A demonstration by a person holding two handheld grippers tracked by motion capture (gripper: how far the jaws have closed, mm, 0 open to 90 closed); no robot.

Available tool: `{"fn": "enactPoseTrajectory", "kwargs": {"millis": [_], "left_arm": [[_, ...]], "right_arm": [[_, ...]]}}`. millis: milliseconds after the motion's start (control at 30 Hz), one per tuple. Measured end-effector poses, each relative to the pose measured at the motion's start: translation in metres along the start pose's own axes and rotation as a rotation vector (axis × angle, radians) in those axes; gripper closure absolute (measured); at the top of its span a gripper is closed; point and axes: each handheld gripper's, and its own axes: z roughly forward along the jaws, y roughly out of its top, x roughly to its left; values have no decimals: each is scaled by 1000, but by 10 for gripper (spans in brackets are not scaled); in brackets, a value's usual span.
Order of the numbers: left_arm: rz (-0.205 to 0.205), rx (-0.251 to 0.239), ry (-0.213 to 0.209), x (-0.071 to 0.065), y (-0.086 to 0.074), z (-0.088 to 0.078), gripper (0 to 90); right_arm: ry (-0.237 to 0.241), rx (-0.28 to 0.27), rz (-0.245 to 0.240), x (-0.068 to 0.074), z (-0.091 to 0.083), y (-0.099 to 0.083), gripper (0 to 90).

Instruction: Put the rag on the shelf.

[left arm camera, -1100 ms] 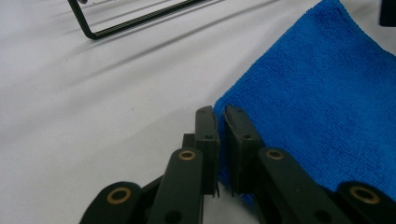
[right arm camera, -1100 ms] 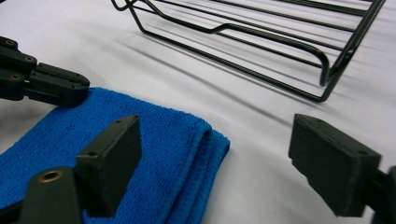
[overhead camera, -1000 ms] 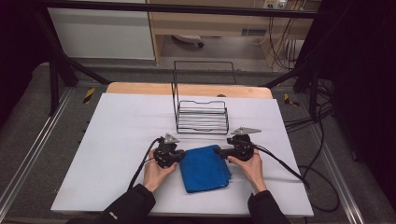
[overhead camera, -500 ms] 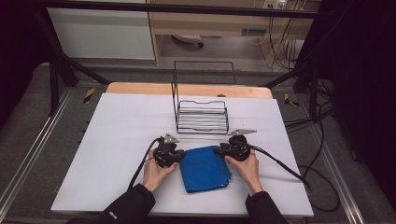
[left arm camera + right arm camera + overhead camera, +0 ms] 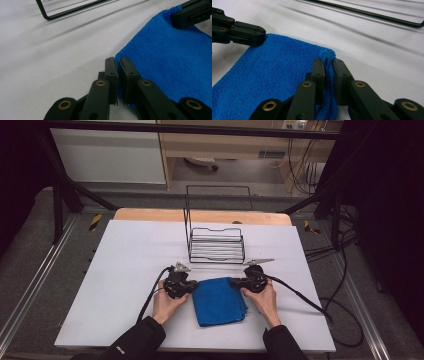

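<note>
White matte tabletop (image 5: 125, 270), fuzzy blue terry cloth (image 5: 219, 301), corners pinched w/ both grippers.

Blue cloth, folded, pinched at both far corners

My folded blue terry cloth (image 5: 220, 301) lies flat on the white bench (image 5: 125, 265), low and centre in the high view. My left gripper (image 5: 119, 65) clamps its far left corner, my right gripper (image 5: 328, 65) its far right corner, fabric bunched between the jaws.
</note>
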Motion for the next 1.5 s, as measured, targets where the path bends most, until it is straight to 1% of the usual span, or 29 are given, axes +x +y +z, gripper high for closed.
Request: {"fn": "enactPoseTrajectory", "kwargs": {"millis": [133,200,267,333,433,467,600,767,833,900,1067,1167,1400,1500], "left_arm": [[-28,0,-24,4,1,-1,855],[-28,-2,-33,5,1,-1,858],[-27,-6,-32,4,1,-2,859],[-17,-15,-29,3,1,-4,862],[-9,-35,-36,1,3,-7,862],[-11,-41,-38,0,3,-8,862],[8,-62,-42,-2,8,-16,863],[20,-88,-50,-5,12,-24,864],[30,-104,-50,-6,14,-28,864],[33,-113,-61,-7,15,-31,864],[47,-136,-68,-10,19,-37,864],[53,-150,-65,-12,21,-42,864],[67,-190,-76,-17,26,-53,865],[84,-204,-74,-20,29,-58,866]], "right_arm": [[4,-7,5,1,-3,1,834],[9,-16,11,1,-6,2,835],[12,-21,14,2,-8,2,835],[21,-46,13,4,-14,3,835],[27,-61,11,5,-19,4,835],[28,-77,4,6,-23,4,835],[27,-97,-5,8,-28,3,835],[32,-122,-8,10,-35,4,835],[36,-137,-6,10,-38,4,834],[43,-162,-8,11,-43,5,834],[45,-182,-10,13,-49,6,835],[45,-199,-22,15,-52,7,835],[38,-241,-44,19,-61,10,835],[42,-256,-41,20,-65,11,835]]}}
